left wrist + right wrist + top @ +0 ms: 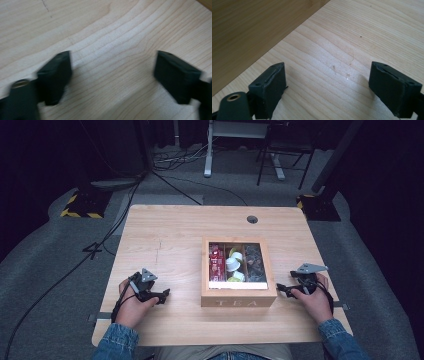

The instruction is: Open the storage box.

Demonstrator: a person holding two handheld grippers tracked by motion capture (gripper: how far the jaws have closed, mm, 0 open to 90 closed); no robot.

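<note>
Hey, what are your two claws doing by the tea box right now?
Left gripper open, empty. Right gripper open, empty. Tea box between them, untouched, lid shut. Nothing in the way.

Table [170, 240] evenly lit from above, surrounding room dark. High view soft, low detail. Left gripper view motion-blurred; right gripper view sharper, soft shadows beneath jaws.

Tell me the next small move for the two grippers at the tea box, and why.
Probably bring the right gripper in to the tea box wall. Both it and the left gripper are open and empty, flanking the box, and the glass lid looks shut.
</note>
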